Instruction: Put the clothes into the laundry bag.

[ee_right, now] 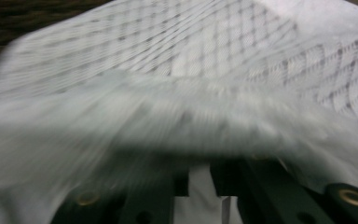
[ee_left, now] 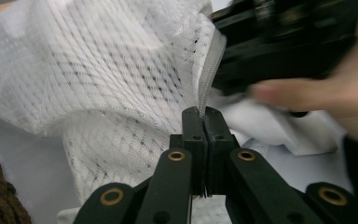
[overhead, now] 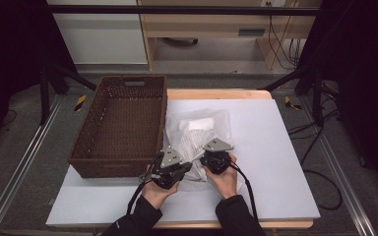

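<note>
- The white mesh cloth (overhead: 197, 135) lay crumpled on the desk (overhead: 275, 147), just right of the brown woven basket (overhead: 120, 125) and directly in front of both hands.
- In the left gripper view the cloth (ee_left: 98, 79) rose as a loose hump, with 1 hemmed edge running down into the left tool (ee_left: 204, 116).
- The left tool was clamped tight on that hem; its 2 jaws met with only the thin fabric edge between them.
- The right tool (overhead: 215, 160) sat just beside the left tool (overhead: 170, 169) at the near edge of the cloth, held by the person's right hand (overhead: 225, 179).
- In the right gripper view, blurred by motion, the cloth (ee_right: 191, 84) draped over the jaws; a narrow gap showed between them with white fabric in it, but whether the pads pressed on it could not be told.
- The step in hand appeared to be getting a 2nd hold on the cloth's near edge, probably to spread, fold or lift it.
- The next move would likely call for the right tool to close firmly on the hem a little away from the left one, then for both to draw apart evenly so the edge pulled straight.
- The basket stood empty, and may have been where the cloth was to go.
</note>
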`<state>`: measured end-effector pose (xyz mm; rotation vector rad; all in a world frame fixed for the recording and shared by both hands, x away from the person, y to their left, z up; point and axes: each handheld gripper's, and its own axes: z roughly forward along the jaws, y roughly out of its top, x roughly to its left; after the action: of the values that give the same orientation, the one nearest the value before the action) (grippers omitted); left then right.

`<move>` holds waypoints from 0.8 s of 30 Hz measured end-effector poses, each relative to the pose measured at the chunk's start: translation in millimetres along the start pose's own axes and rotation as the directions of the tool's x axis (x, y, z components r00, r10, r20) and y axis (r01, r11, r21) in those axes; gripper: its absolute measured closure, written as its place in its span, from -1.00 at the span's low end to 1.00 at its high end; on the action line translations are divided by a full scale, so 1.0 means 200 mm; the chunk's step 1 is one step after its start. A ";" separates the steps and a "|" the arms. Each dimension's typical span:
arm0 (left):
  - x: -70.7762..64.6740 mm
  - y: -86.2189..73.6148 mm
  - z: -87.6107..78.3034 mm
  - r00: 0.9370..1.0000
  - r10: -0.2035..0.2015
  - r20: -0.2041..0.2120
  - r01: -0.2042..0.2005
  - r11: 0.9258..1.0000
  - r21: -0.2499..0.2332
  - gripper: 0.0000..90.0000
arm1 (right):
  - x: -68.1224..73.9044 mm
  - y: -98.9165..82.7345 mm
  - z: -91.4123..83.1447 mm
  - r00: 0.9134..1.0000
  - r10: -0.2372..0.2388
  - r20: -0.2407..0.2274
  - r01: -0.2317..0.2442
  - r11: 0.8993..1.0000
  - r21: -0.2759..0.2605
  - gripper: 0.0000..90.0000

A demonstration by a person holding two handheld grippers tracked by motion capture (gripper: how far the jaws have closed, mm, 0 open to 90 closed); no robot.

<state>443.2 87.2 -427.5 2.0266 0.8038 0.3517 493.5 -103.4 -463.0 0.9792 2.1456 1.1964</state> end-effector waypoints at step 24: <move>-0.02 0.06 -0.03 1.000 0.016 0.004 -0.016 0.999 -0.045 0.98 | 0.05 -0.08 -0.19 0.990 0.083 -0.116 -0.084 0.996 -0.008 0.85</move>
<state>441.7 82.7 -414.1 1.9924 0.7708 0.3715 455.5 -121.4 -459.1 1.0266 2.2014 1.3352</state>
